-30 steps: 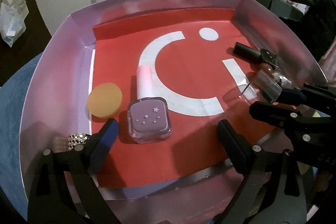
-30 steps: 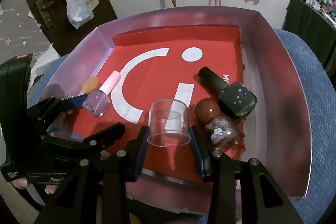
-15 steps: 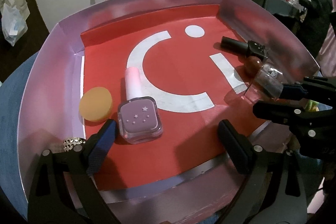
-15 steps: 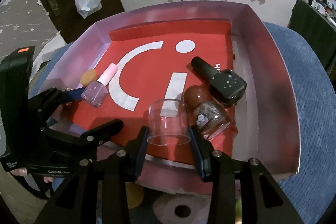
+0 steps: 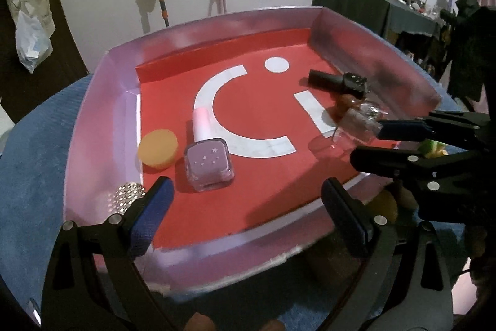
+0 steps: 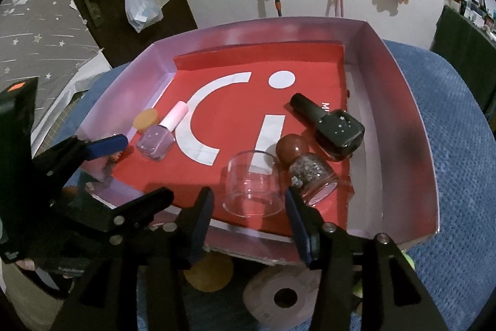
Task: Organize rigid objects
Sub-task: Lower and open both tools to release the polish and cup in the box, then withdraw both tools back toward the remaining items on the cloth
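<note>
The right tool (image 6: 249,203) has just been opening its jaws; the clear cup (image 6: 254,186) stands between them on the red sheet at the tray's (image 6: 400,114) near edge, a gap showing at each pad. Just right of the cup lie the glitter bottle (image 6: 311,172) and, beyond it, the black bottle (image 6: 333,121). The left tool (image 5: 248,205) is spread wide and empty at the near left, the lilac bottle (image 5: 208,165) just ahead of it, the orange cap (image 5: 157,148) beside that
</note>
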A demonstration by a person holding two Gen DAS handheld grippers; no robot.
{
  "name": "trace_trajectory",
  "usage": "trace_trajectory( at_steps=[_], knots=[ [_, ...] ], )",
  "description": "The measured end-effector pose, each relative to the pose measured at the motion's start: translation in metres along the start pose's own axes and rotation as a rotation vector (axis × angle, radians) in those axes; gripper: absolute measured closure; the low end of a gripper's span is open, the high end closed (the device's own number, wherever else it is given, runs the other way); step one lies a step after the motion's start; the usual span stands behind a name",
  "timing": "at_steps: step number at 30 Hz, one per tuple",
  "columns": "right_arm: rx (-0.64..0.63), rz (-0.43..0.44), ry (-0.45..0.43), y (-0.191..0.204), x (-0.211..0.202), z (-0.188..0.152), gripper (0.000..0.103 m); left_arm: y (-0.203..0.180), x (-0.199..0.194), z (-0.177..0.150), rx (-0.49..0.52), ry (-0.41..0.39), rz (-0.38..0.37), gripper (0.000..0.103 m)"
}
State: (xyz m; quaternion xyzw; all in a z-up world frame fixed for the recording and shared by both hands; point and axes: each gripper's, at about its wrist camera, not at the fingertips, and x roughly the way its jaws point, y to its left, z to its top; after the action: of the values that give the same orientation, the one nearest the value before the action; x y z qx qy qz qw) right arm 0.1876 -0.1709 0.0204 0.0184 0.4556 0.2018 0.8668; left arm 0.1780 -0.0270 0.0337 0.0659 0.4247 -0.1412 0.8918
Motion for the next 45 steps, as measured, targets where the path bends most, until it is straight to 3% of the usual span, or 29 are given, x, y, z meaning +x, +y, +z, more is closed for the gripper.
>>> trace_trajectory(
  at_steps=[6,10,17,19,24,30,37,45],
  knots=[
    [0.005,0.023,-0.029,0.004,-0.015,-0.004,0.044,-0.005,-0.018,-0.005,-0.002,-0.033,0.029,0.006],
    [0.002,0.039,-0.063,0.01,-0.029,-0.008,0.032,-0.009,-0.034,-0.009,-0.01,-0.074,0.03,0.006],
    [-0.004,0.067,-0.135,0.019,-0.06,-0.015,0.022,-0.008,-0.05,-0.019,-0.051,-0.101,0.029,0.005],
    [-0.003,0.075,-0.156,0.022,-0.068,-0.017,0.016,-0.009,-0.052,-0.022,-0.057,-0.105,0.041,0.0],
    [-0.02,0.075,-0.215,0.029,-0.089,-0.026,0.004,-0.014,-0.061,-0.031,-0.062,-0.134,0.055,0.0],
    [-0.019,0.077,-0.279,0.033,-0.107,-0.041,0.0,-0.012,-0.071,-0.042,-0.115,-0.163,0.038,0.0],
    [-0.065,-0.016,-0.36,0.04,-0.122,-0.064,0.0,-0.015,-0.084,-0.055,-0.135,-0.227,0.065,0.0],
    [-0.062,-0.088,-0.402,0.032,-0.126,-0.084,0.0,-0.024,-0.08,-0.067,-0.136,-0.189,0.051,0.0]
  ],
)
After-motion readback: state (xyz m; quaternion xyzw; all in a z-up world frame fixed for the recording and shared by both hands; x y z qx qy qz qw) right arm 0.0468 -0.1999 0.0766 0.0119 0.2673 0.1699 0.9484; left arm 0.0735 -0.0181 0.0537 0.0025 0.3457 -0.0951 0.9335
